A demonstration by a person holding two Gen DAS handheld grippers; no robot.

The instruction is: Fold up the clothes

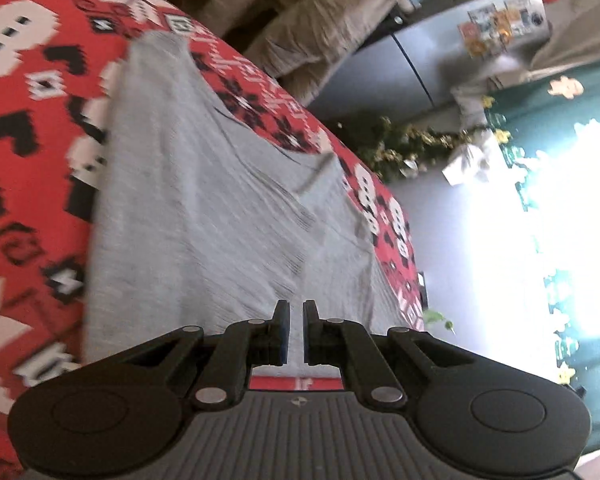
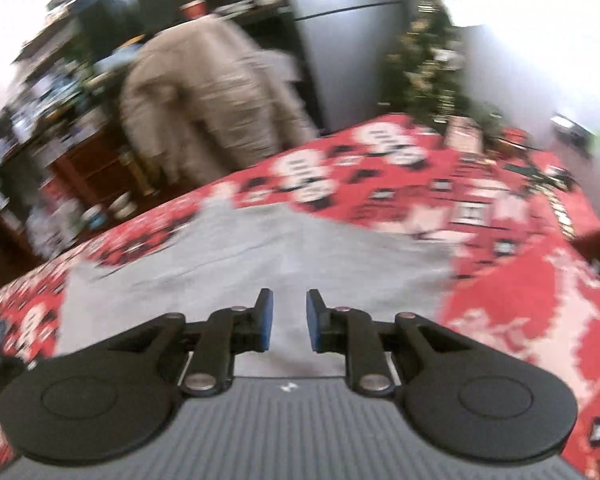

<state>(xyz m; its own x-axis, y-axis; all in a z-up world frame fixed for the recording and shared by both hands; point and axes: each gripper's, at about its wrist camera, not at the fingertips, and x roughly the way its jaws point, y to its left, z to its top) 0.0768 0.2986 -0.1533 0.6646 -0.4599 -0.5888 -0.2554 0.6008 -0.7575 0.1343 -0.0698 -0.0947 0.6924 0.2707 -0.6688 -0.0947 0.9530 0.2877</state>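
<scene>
A grey garment (image 1: 204,208) lies spread on a red patterned tablecloth (image 1: 28,128). My left gripper (image 1: 296,308) has its fingers nearly together on the garment's near edge, and creases in the cloth run toward the fingertips. In the right wrist view the same grey garment (image 2: 260,256) stretches across the red tablecloth (image 2: 512,288). My right gripper (image 2: 290,300) hovers over the garment's near part, open, with a clear gap between its blue pads (image 2: 266,320) and nothing held between them. Both views are motion-blurred.
A beige coat (image 2: 204,108) hangs over a chair beyond the table's far edge. A grey fridge (image 1: 428,60) and a small decorated tree (image 2: 432,52) stand behind. Cluttered shelves (image 2: 40,120) line the left. Small items (image 2: 540,172) lie on the table's far right.
</scene>
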